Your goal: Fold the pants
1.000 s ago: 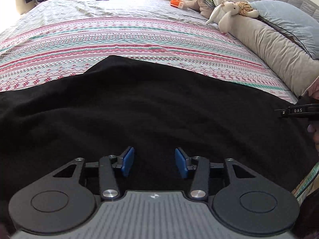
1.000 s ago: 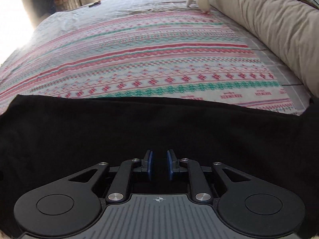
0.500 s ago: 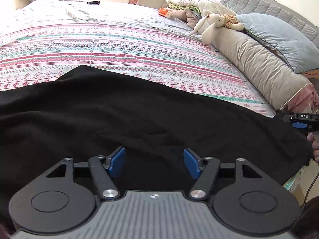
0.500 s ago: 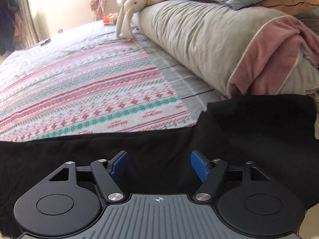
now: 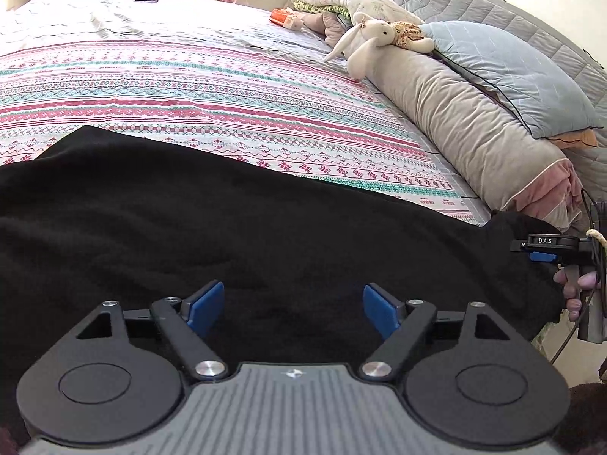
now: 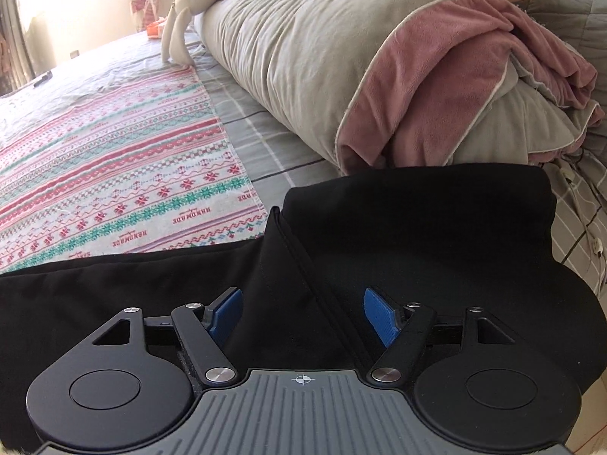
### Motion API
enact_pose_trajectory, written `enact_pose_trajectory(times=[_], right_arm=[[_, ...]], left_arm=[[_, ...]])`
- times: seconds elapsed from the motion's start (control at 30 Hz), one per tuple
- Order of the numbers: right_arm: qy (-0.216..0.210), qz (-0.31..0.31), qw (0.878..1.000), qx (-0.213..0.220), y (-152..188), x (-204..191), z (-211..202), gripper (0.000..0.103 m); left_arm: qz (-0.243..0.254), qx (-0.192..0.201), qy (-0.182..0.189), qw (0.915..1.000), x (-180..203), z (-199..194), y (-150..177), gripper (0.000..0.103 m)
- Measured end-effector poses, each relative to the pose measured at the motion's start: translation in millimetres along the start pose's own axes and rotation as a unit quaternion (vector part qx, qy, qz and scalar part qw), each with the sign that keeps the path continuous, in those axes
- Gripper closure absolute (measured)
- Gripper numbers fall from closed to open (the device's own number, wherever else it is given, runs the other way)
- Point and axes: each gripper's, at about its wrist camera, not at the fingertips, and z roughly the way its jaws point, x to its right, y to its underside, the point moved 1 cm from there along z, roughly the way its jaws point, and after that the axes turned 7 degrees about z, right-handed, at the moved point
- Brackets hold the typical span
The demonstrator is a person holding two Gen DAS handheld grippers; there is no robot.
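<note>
The pants (image 5: pixel 235 242) lie flat across the lower half of both views on the striped bedspread (image 5: pixel 212 106). The next fold likely goes best gripped at an outer edge, fabric kept taut. The left gripper (image 5: pixel 292 309) is opening wide, holding nothing; the right gripper (image 6: pixel 301 313) stands wide above the seam, empty.

1. You are working in a home bedroom, at a made bed (image 5: pixel 227 87) with a patterned pink-and-green striped cover.
2. You have a long grey bolster (image 5: pixel 466 129), a blue pillow (image 5: pixel 504 72) and a quilted headboard (image 5: pixel 493 11) along one side.
3. You see a stuffed rabbit toy (image 5: pixel 364 45) and folded bedding (image 5: pixel 334 0) nearby.
</note>
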Motion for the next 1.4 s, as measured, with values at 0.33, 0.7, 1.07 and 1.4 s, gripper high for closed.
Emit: enact_pose_trajectory(times=[0.33,0.7,1.07,1.4], right_arm=[[0.0,-0.033,0.999,-0.009,0,-3,16,0.098],[-0.036,0.004,0.999,-0.018,-10,7,1,0.09],[0.007,-0.007,1.0,-0.017,-5,-6,25,0.05],[-0.016,-0.02,0.999,-0.03,-12,-19,1,0.097]], left_arm=[[0.015,-0.017,-0.001,0.9997,4,11,1,0.012],[0.019,-0.023,0.003,0.9995,7,14,1,0.012],[0.018,-0.023,-0.003,0.9996,4,12,2,0.012],[0.016,-0.014,0.0,0.9998,2,10,0,0.013]])
